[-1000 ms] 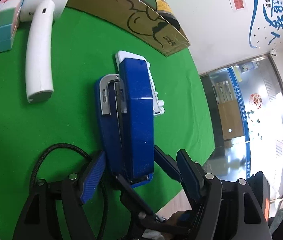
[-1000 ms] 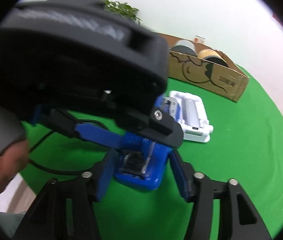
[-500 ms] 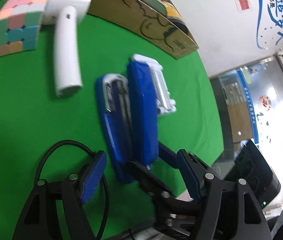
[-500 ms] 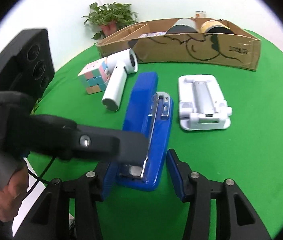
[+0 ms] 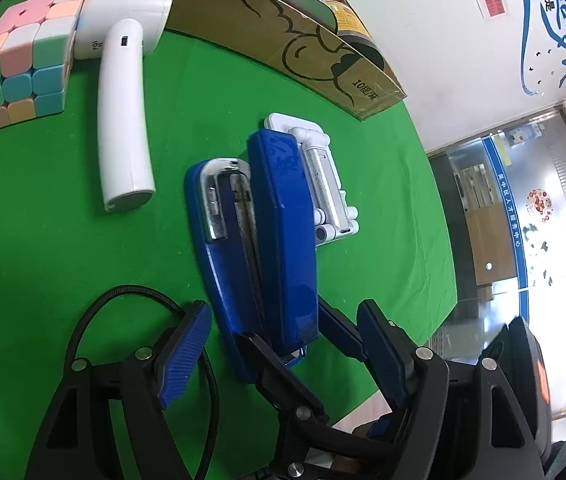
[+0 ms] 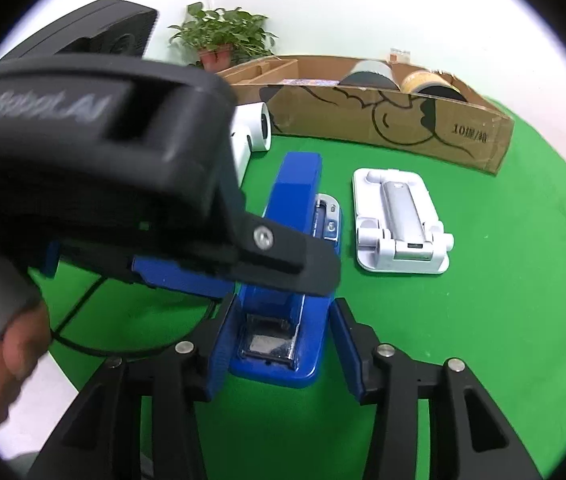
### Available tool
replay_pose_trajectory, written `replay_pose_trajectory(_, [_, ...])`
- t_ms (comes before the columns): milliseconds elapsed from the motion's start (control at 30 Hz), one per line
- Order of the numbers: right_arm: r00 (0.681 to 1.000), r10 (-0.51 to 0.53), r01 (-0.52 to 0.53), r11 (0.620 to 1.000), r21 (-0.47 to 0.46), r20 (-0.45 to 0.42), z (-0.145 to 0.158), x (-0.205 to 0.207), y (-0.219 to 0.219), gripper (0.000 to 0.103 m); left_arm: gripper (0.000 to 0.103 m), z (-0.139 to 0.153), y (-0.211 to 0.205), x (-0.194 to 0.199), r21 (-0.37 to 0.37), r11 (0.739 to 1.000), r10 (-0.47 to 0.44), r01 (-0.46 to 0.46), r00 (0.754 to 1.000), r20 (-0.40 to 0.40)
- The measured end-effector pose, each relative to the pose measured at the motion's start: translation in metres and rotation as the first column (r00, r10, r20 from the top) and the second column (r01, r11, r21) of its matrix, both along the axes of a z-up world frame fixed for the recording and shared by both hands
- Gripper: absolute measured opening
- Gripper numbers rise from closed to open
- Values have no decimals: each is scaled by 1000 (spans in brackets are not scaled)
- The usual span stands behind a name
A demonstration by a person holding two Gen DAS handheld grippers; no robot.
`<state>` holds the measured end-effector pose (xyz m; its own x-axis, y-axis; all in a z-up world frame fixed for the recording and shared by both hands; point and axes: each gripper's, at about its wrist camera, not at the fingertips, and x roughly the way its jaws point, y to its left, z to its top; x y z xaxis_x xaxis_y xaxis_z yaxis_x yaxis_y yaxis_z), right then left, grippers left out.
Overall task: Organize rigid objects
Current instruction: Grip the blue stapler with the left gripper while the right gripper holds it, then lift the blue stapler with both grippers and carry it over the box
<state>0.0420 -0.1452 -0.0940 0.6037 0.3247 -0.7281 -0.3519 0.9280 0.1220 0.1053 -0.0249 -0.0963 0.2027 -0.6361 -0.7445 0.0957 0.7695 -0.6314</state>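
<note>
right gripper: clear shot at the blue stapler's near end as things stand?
Probably yes. The right gripper already straddles the near end of the blue stapler, its jaws closing with that end between them. The left gripper reaches across above, a possible obstacle only on lifting.

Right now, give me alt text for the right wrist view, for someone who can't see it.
A blue stapler lies on its side on a green tablecloth between the right gripper's closing blue fingers, the black left gripper reaching over it. Beyond lie a white folding phone stand and a brown cardboard box.
</note>
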Motion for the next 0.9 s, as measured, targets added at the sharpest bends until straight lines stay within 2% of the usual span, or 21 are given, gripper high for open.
replay_pose_trajectory(200, [993,-40,57,986,158,-107,-2,10,-21,42,74,1,1,-1,0,1000,-1,1,1000,4])
replay_pose_trajectory(300, [976,-38,102,950,296,-214,-4,23,-37,41,71,2,-1,-2,18,1000,-12,12,1000,17])
replay_pose_trajectory(333, [971,-31,110,939,326,-237,-4,21,-39,41,63,2,-5,-2,40,999,-26,25,999,29])
replay_pose_trajectory(367, [963,-20,121,923,365,-268,-6,22,-42,41,49,1,-8,-2,51,998,-43,42,999,23])
replay_pose_trajectory(400, [958,-10,124,915,384,-285,-7,23,-42,41,48,1,-7,-3,54,998,-33,31,999,37])
replay_pose_trajectory(667, [966,-10,103,933,346,-260,2,13,-29,40,45,4,-6,-6,41,999,-20,17,998,68])
replay_pose_trajectory(700, [968,-12,100,934,344,-250,5,12,-30,31,41,8,-3,-5,31,999,-12,10,997,80])
replay_pose_trajectory(733, [975,0,80,933,352,-221,10,13,-28,28,41,13,0,-4,18,1000,-10,9,996,91])
replay_pose_trajectory(900, [982,-6,68,943,326,-188,28,27,-19,28,41,29,9,6,-2,1000,0,0,992,125])
